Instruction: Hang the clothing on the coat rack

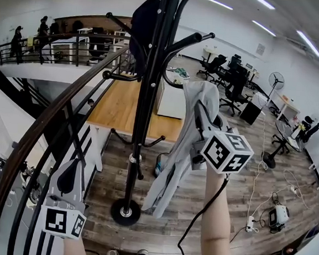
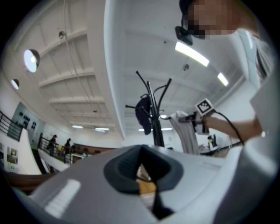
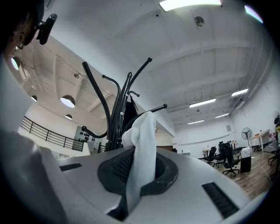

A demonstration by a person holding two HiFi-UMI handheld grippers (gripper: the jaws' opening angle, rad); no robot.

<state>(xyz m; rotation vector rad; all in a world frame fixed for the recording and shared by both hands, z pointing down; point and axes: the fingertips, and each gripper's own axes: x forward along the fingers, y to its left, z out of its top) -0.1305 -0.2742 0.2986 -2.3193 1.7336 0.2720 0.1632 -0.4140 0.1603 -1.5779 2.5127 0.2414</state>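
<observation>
A black coat rack (image 1: pixel 151 95) stands in front of me, and a dark garment (image 1: pixel 142 22) hangs from its upper hooks. My right gripper (image 1: pixel 201 108) is raised beside the pole and is shut on a light grey garment (image 1: pixel 173 159), which hangs down from its jaws. In the right gripper view the grey cloth (image 3: pixel 142 148) rises between the jaws, close below a hook arm (image 3: pixel 153 109). My left gripper (image 1: pixel 74 164) hangs low at the left with its jaws together and holds nothing. The left gripper view shows the rack (image 2: pixel 154 127) and the grey garment (image 2: pixel 186 133) from afar.
A dark curved handrail (image 1: pixel 49 114) with black bars runs along the left, close to the left gripper. The rack's round base (image 1: pixel 125 211) rests on wood flooring. Office chairs (image 1: pixel 232 83), a fan (image 1: pixel 275 80) and floor cables (image 1: pixel 251 221) lie to the right.
</observation>
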